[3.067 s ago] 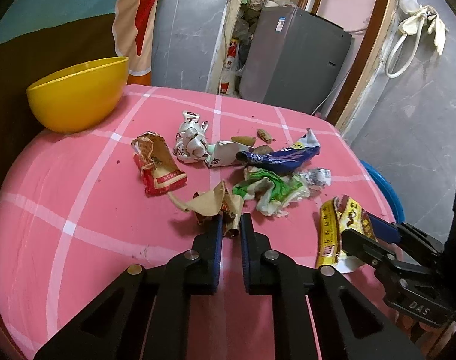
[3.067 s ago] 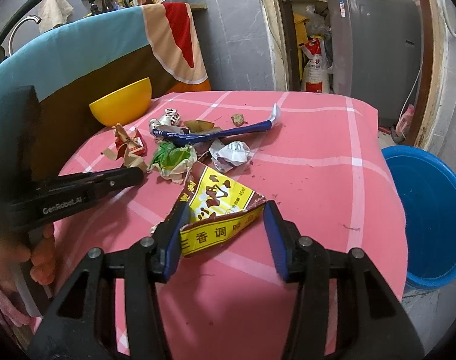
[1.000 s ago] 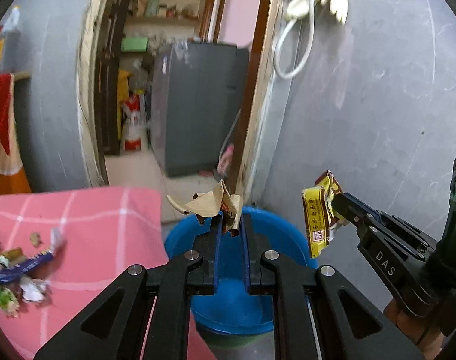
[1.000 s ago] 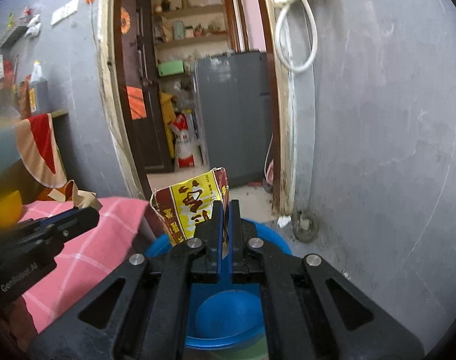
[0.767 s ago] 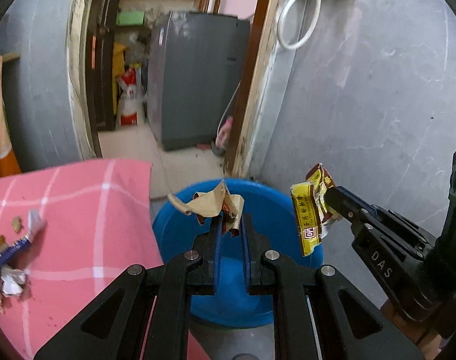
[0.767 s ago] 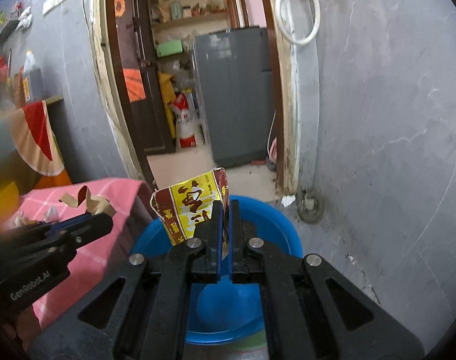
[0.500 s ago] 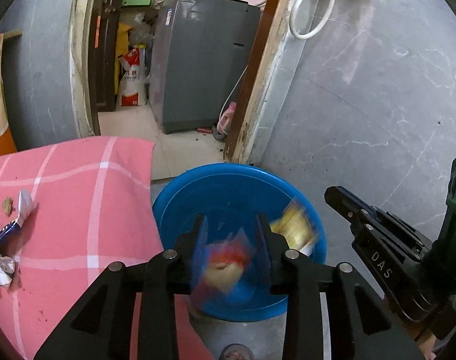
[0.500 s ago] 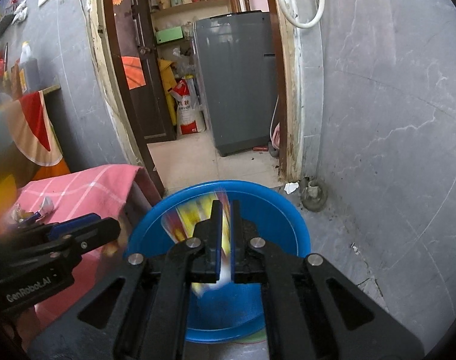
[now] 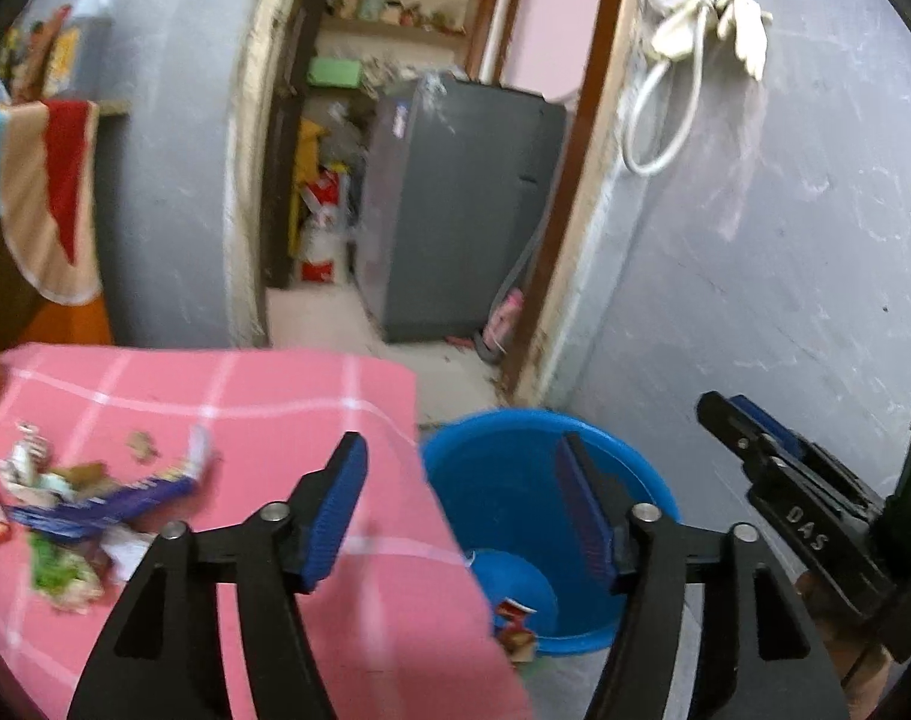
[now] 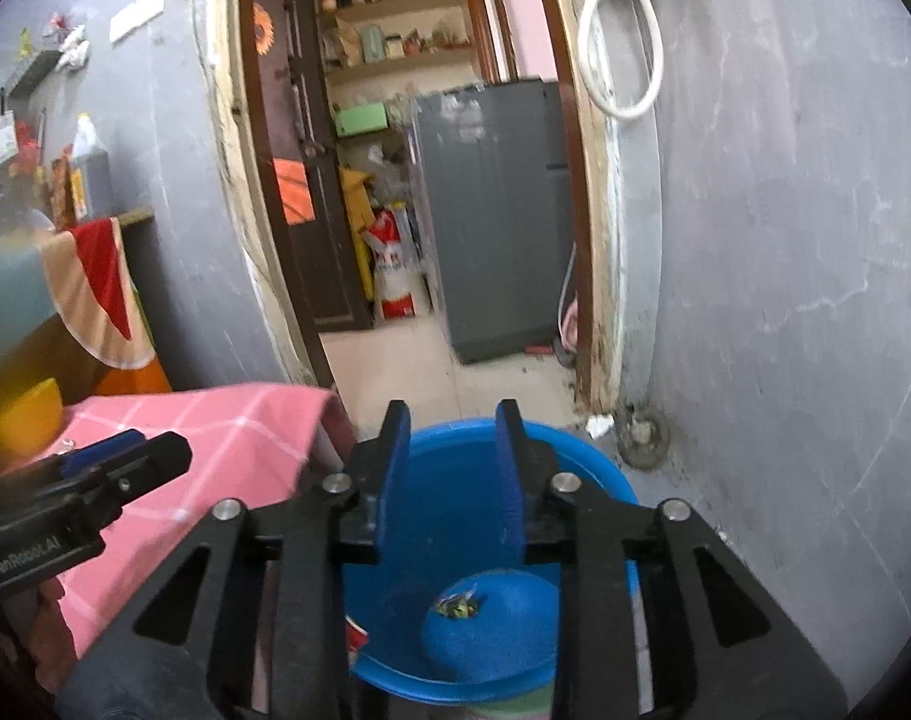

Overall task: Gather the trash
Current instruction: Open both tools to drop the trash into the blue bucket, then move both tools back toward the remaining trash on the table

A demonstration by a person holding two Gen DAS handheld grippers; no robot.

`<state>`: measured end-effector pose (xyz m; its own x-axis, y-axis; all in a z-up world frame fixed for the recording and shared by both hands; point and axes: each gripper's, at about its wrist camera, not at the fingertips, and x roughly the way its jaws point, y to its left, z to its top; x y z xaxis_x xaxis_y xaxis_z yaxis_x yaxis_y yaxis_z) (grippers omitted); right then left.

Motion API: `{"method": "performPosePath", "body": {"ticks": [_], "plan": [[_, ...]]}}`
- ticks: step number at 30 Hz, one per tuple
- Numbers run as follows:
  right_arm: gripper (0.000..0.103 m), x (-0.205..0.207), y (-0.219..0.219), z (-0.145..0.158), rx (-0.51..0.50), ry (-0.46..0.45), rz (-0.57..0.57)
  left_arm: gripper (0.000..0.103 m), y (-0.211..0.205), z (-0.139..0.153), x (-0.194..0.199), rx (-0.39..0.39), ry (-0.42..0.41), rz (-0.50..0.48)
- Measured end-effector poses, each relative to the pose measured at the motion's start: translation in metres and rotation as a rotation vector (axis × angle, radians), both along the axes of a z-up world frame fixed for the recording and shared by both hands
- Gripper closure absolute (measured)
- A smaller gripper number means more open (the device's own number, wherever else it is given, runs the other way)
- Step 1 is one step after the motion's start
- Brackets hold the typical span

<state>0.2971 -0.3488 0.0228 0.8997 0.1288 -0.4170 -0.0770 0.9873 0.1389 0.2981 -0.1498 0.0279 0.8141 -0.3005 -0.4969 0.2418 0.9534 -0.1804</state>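
Note:
My left gripper [image 9: 460, 510] hangs over the table's edge and the blue basin [image 9: 509, 450]; its jaws are opening and nothing is between them. A brown-red wrapper [image 9: 515, 630] lies inside the basin. My right gripper [image 10: 452, 468] is above the basin [image 10: 599, 474], its jaws opening with nothing between them. On the basin's floor lies the yellow wrapper [image 10: 458, 606], with a red scrap [image 10: 356, 639] at the left wall. On the pink tablecloth [image 9: 287, 396] lie a blue wrapper [image 9: 95, 504], a green one [image 9: 59, 576] and a white one [image 9: 23, 462].
The basin stands on the floor between the table and a grey wall [image 9: 785, 300]. Behind it a doorway opens to a grey fridge [image 9: 455, 210]. A yellow bowl [image 10: 17, 414] sits at the table's far left. The other gripper [image 9: 737, 426] shows at the right in the left wrist view.
Both grippers have let go of their wrappers, which dropped into the blue basin. Both jaws have spread apart. The left wrist view has swung left, bringing the table's trash into sight.

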Motion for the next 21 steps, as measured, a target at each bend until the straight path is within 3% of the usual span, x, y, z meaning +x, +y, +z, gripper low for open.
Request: {"method": "performPosePath", "body": {"ticks": [2, 8, 10, 16, 21], "plan": [[0.066, -0.005, 0.008, 0.007, -0.003, -0.032, 0.005, 0.026, 0.008, 0.006, -0.007, 0.002, -0.026, 0.027], [0.041, -0.018, 0.031, 0.024, 0.004, -0.131, 0.013, 0.005, 0.044, 0.023, -0.029, 0.010, -0.124, 0.114], [0.028, -0.023, 0.039, 0.029, 0.008, -0.164, 0.013, 0.003, 0.056, 0.028, -0.039, 0.015, -0.162, 0.147], [0.007, -0.042, 0.059, 0.040, 0.044, -0.268, 0.035, 0.002, 0.085, 0.035, -0.060, 0.021, -0.228, 0.200], [0.000, -0.058, 0.079, 0.049, 0.064, -0.357, 0.062, 0.002, 0.109, 0.039, -0.078, 0.020, -0.290, 0.250]]}}
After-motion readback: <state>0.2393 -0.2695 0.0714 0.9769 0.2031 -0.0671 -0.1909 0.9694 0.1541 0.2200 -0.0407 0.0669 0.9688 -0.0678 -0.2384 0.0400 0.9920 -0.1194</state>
